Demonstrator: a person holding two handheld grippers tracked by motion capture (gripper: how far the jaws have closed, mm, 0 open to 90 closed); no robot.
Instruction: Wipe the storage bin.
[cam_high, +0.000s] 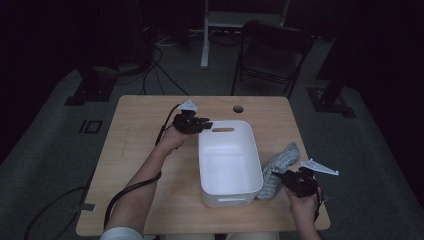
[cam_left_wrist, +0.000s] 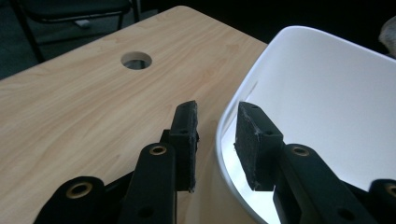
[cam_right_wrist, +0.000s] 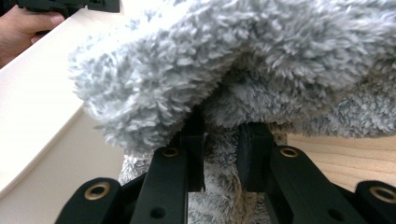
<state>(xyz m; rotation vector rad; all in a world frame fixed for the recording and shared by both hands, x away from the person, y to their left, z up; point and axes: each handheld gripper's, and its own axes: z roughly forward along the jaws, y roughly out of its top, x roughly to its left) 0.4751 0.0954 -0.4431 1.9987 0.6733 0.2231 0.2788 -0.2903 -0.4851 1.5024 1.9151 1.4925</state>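
A: Right gripper (cam_high: 296, 181) is clamped on the towel (cam_high: 278, 167), which lies against the bin (cam_high: 229, 194) wall, its length running toward 1 o'clock.

B: So the bin's at its 9 o'clock. Left gripper (cam_left_wrist: 215, 140) is parted, straddling the far rim.

Light wood-grain desk (cam_high: 135, 160) with rounded corners and a round cable hole (cam_high: 238, 108) near the far edge. White plastic bin (cam_high: 229, 165) standing right of centre, handle slot at its far end. Grey fluffy cloth (cam_high: 276, 169) lying just beside the bin's right wall, touching it.
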